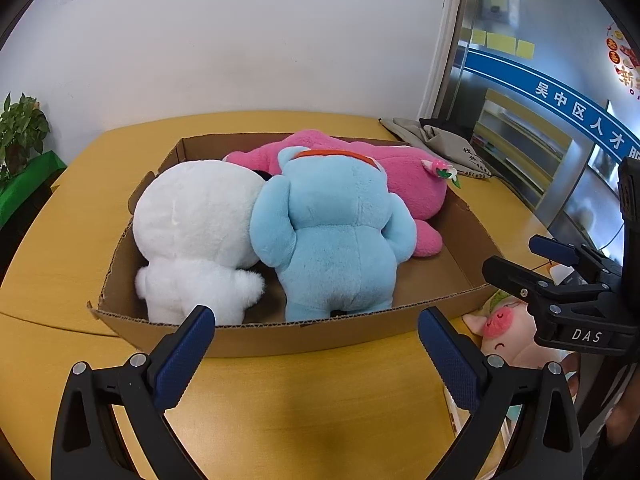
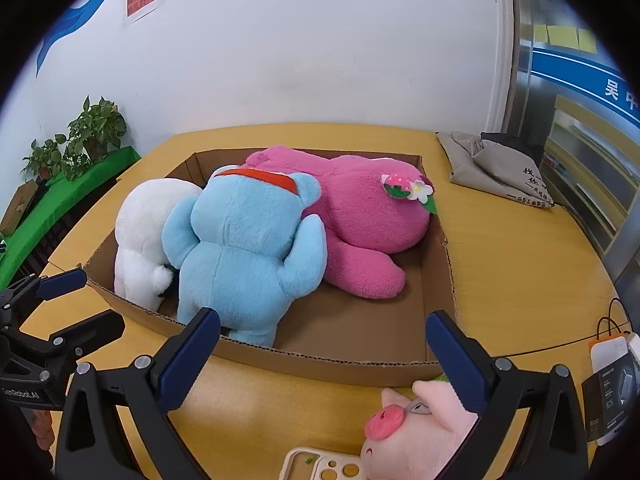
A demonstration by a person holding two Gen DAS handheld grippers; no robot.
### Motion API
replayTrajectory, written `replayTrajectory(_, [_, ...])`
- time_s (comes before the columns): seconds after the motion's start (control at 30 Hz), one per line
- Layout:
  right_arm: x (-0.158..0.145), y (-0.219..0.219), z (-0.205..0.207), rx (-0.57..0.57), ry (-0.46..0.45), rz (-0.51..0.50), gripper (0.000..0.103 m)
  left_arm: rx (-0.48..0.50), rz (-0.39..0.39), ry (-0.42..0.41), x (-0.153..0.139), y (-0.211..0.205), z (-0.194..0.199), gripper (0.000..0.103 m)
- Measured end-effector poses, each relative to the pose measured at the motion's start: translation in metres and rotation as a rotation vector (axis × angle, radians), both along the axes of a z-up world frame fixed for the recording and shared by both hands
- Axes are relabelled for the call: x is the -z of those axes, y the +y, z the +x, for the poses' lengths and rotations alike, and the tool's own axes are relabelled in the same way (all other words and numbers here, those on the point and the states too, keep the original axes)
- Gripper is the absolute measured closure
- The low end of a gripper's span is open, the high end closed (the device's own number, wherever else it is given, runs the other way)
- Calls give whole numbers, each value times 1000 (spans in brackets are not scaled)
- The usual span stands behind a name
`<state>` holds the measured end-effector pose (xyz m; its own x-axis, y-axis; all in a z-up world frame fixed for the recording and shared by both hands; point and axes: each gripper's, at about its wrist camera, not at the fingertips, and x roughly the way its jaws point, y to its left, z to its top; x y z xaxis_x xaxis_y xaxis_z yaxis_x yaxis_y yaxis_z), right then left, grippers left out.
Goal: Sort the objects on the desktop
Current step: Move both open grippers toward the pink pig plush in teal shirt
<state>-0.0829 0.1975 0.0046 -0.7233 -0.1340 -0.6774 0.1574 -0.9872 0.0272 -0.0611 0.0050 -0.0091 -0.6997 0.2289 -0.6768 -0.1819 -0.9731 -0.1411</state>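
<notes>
From the left wrist, the left gripper hangs spread wide and empty before the shallow brown cardboard box, where the white plush toy, sky-blue plush bear and big pink plush animal lie packed, apparently sorted.

From the right wrist, the right gripper gapes, holding nothing, above the pale-pink plush pig on the yellow wooden table, probably next to go in.

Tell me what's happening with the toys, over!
Left gripper and right gripper open, empty. White, blue, pink plush in box. Pig plush on table, outside. Nothing blocking.
</notes>
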Motion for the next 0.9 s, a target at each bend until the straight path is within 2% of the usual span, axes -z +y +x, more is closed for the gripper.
replayTrajectory(0.47, [-14,4,30,-15,20,2,0,8,-9,21,-13,7,27,0])
replayTrajectory(0.9, [-13,13,35,-14,15,-14,0,9,5,10,-12,13,30,0])
